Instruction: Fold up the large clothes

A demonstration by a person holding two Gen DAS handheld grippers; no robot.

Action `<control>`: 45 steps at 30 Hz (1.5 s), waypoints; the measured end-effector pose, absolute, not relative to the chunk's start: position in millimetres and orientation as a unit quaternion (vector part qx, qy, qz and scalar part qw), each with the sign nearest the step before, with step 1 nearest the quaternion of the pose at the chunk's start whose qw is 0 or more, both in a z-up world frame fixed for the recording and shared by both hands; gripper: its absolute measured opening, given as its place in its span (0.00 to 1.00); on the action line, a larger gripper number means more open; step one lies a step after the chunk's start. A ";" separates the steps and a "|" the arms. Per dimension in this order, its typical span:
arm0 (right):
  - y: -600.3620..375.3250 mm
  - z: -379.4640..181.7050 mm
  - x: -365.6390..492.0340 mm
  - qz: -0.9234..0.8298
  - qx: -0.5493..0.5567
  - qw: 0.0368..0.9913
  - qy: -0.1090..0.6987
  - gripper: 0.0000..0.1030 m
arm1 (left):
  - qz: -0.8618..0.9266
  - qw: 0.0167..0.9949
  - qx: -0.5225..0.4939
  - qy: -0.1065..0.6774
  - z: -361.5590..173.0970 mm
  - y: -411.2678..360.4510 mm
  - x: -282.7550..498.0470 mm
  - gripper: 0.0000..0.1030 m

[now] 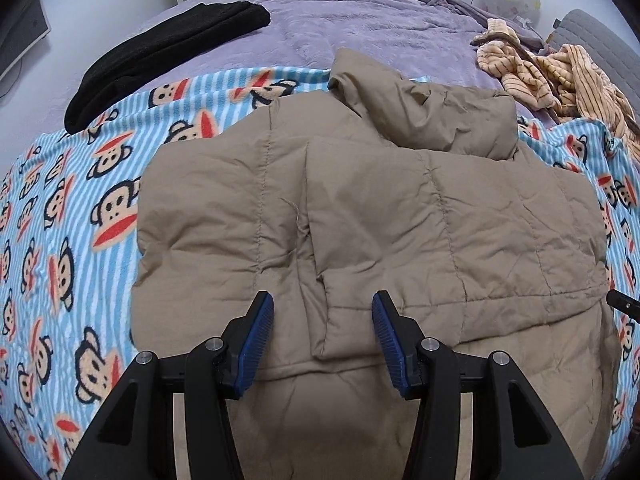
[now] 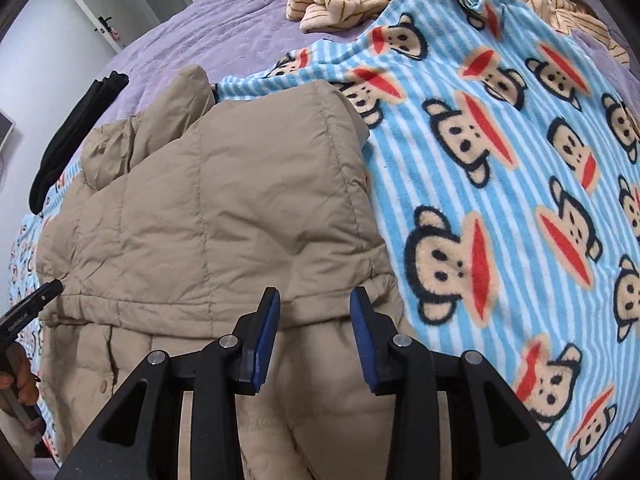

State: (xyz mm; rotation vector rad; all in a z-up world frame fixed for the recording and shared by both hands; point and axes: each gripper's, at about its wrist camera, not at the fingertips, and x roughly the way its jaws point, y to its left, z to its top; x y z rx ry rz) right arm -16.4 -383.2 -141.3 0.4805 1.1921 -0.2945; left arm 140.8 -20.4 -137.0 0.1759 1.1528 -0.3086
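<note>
A tan quilted puffer jacket (image 1: 360, 216) lies on a blue striped monkey-print blanket (image 1: 72, 240), with its lower part folded up over the body and the collar (image 1: 420, 108) toward the far side. My left gripper (image 1: 323, 314) hovers open over the near left part of the folded layer, its blue pads (image 1: 262, 332) apart with nothing pinched. My right gripper (image 2: 316, 304) stands open above the fold's right hem (image 2: 340, 300); the jacket (image 2: 224, 208) fabric lies under the gap and the pads (image 2: 266, 332) do not press it.
The blanket (image 2: 500, 184) covers a purple bedspread (image 1: 360, 20). A folded black garment (image 1: 160, 56) lies far left. A crumpled tan striped garment (image 1: 560, 76) sits far right. A hand (image 2: 16, 376) holding the other gripper shows at the right wrist view's left edge.
</note>
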 end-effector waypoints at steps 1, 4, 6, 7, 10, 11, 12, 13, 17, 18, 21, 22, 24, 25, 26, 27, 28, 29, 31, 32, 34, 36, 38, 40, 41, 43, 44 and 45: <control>-381.3 -139.5 -20.8 -0.136 0.227 0.789 0.554 0.40 | -0.143 0.823 0.087 0.543 -134.6 -19.3 136.4 0.52; -376.2 -134.7 -34.1 -0.135 0.246 0.781 0.558 0.43 | -0.141 0.818 0.085 0.551 -130.1 -14.6 126.9 0.52; -372.2 -132.0 -44.6 -0.137 0.258 0.777 0.558 0.44 | -0.139 0.817 0.084 0.554 -127.2 -12.3 121.3 0.52; -370.7 -130.9 -48.9 -0.137 0.262 0.776 0.557 0.44 | -0.137 0.817 0.086 0.553 -126.1 -11.8 118.6 0.52; -365.2 -126.6 -59.1 -0.137 0.268 0.773 0.558 0.46 | -0.139 0.817 0.083 0.554 -121.5 -10.3 110.9 0.52; -363.1 -125.2 -61.6 -0.136 0.270 0.772 0.558 0.46 | -0.141 0.816 0.082 0.555 -120.5 -9.7 108.5 0.60; -361.0 -123.9 -64.1 -0.135 0.271 0.772 0.558 0.46 | -0.141 0.816 0.082 0.555 -119.7 -9.3 105.7 0.87; -358.8 -122.7 -65.6 -0.133 0.272 0.772 0.558 0.47 | -0.136 0.819 0.083 0.551 -118.3 -8.8 103.1 0.96; -351.8 -120.1 -71.2 -0.130 0.272 0.774 0.557 0.48 | -0.137 0.823 0.097 0.542 -115.1 -9.1 92.4 0.98; -350.2 -119.7 -72.5 -0.129 0.272 0.774 0.557 0.48 | -0.139 0.822 0.096 0.545 -115.8 -8.7 90.5 0.98; -344.9 -119.8 -77.6 -0.128 0.273 0.774 0.557 0.48 | -0.139 0.818 0.096 0.550 -116.8 -8.0 84.5 0.98; -343.5 -120.0 -79.2 -0.127 0.274 0.773 0.557 0.48 | -0.138 0.818 0.096 0.550 -116.6 -7.8 82.1 0.98; -341.4 -120.5 -82.3 -0.126 0.277 0.772 0.558 0.49 | -0.137 0.818 0.097 0.550 -116.8 -8.1 77.4 0.98; -340.5 -120.5 -84.2 -0.125 0.278 0.771 0.559 0.53 | -0.136 0.817 0.098 0.551 -117.5 -8.4 75.1 0.98; -339.8 -120.1 -86.3 -0.124 0.279 0.771 0.559 0.58 | -0.135 0.816 0.100 0.553 -118.4 -9.2 72.4 0.98; -339.1 -118.9 -88.4 -0.125 0.279 0.772 0.557 0.61 | -0.133 0.815 0.104 0.555 -119.1 -10.2 69.8 0.98; -339.0 -117.9 -90.3 -0.126 0.278 0.773 0.557 0.66 | -0.130 0.814 0.107 0.556 -119.5 -11.3 66.7 0.98; -339.0 -116.8 -92.2 -0.125 0.278 0.773 0.556 0.70 | -0.128 0.813 0.108 0.557 -119.4 -12.2 64.1 0.98; -340.3 -114.4 -96.4 -0.121 0.282 0.773 0.555 0.78 | -0.125 0.812 0.107 0.560 -117.9 -13.8 57.3 0.98; -341.4 -112.9 -98.4 -0.118 0.285 0.774 0.553 0.79 | -0.122 0.812 0.107 0.561 -116.7 -14.6 53.6 0.98; -343.4 -110.5 -101.7 -0.111 0.286 0.774 0.554 0.79 | -0.114 0.811 0.105 0.563 -113.9 -16.1 46.2 0.98; -345.8 -108.6 -105.6 -0.106 0.292 0.771 0.556 0.81 | -0.107 0.811 0.105 0.566 -111.5 -17.3 38.8 0.98; -348.2 -106.6 -109.6 -0.100 0.296 0.769 0.557 0.81 | -0.100 0.811 0.104 0.567 -109.0 -19.4 29.9 0.98; -349.6 -104.5 -113.6 -0.094 0.297 0.770 0.557 0.82 | -0.095 0.811 0.106 0.568 -107.4 -21.4 21.6 0.98; -350.9 -103.7 -115.7 -0.089 0.299 0.770 0.557 0.82 | -0.093 0.811 0.106 0.568 -106.7 -22.8 16.8 0.98; -353.0 -103.2 -119.3 -0.082 0.304 0.771 0.554 0.85 | -0.088 0.811 0.104 0.569 -105.8 -24.7 7.8 0.98; -354.1 -103.3 -121.2 -0.076 0.307 0.771 0.553 0.85 | -0.086 0.811 0.101 0.570 -106.0 -25.4 3.8 0.98; -355.0 -103.7 -123.5 -0.070 0.311 0.770 0.552 0.85 | -0.085 0.811 0.100 0.571 -106.8 -25.9 0.4 0.98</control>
